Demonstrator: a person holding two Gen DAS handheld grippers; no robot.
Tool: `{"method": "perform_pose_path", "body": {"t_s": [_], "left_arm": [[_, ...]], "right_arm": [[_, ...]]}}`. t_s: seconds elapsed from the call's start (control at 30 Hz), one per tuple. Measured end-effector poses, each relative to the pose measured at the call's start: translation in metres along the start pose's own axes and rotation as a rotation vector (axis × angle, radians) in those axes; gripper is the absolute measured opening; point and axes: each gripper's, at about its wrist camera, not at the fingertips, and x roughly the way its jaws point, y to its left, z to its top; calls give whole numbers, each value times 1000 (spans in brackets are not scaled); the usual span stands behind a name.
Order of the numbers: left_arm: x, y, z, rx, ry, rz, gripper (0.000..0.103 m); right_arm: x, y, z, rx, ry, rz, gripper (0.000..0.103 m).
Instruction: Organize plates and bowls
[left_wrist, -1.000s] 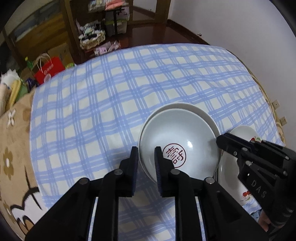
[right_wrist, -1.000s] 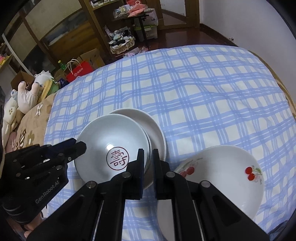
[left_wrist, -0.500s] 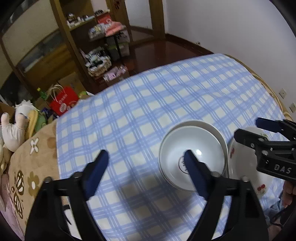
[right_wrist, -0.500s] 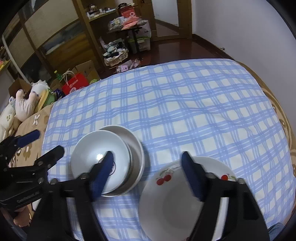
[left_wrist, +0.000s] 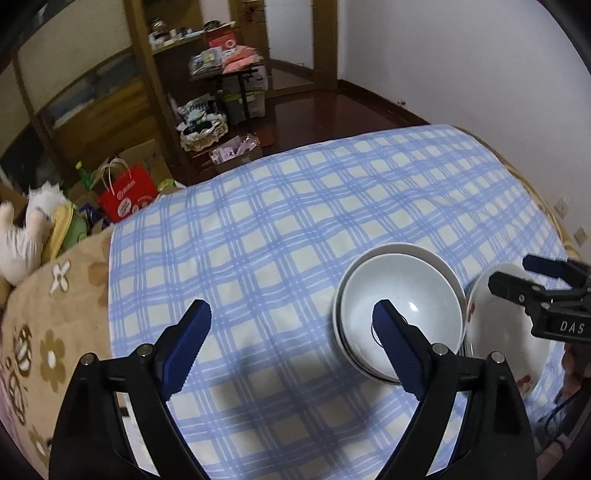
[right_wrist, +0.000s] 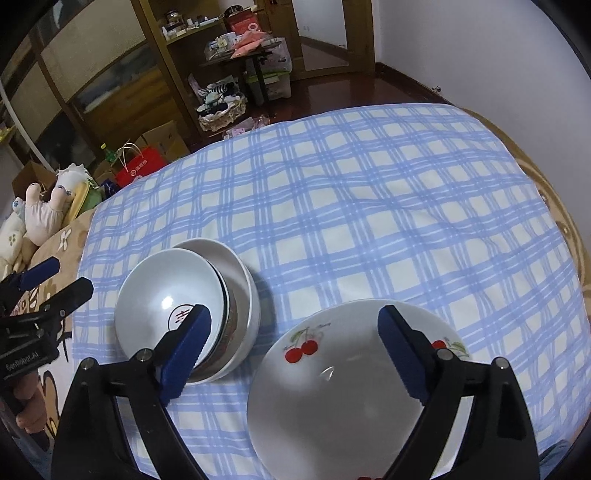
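Observation:
A stack of white bowls sits on the blue checked cloth; the top bowl has a red seal mark inside. A white plate with red cherries lies just right of the stack. My left gripper is open and empty above the cloth, left of the stack, and shows at the left edge of the right wrist view. My right gripper is open and empty above the plate and the stack's right side; it shows in the left wrist view.
The blue checked cloth covers a bed; a brown flowered blanket lies at its left. Stuffed toys, a red bag, boxes and shelves stand beyond the far edge. A white wall is at right.
Both grippers went from shut to wide open and pulled back and up from the bowl stack, leaving the top bowl resting on the stack.

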Motion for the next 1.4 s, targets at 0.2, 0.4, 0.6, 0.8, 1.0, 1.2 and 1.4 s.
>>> {"method": "perform_pose_path", "body": {"t_s": [0.2, 0.4, 0.6, 0.8, 1.0, 1.2, 1.4], "left_arm": [[23, 14, -11, -68, 50, -22, 88], [40, 21, -18, -101, 96, -56, 88], [45, 28, -20, -116, 111, -92, 88], [45, 37, -21, -143, 118, -117, 88], [55, 40, -22, -152, 158, -170, 88], [71, 38, -24, -169, 217, -201, 88], [72, 36, -23, -166, 220, -218, 88]], "right_arm": [[4, -4, -1, 0, -23, -2, 96], [14, -1, -1, -24, -21, -13, 96], [30, 3, -5, -58, 8, -36, 96], [37, 7, -6, -64, 22, -40, 96], [39, 7, -5, -68, 19, -49, 96], [40, 10, -3, -84, 11, -64, 95], [47, 8, -5, -80, 45, -83, 88]]}}
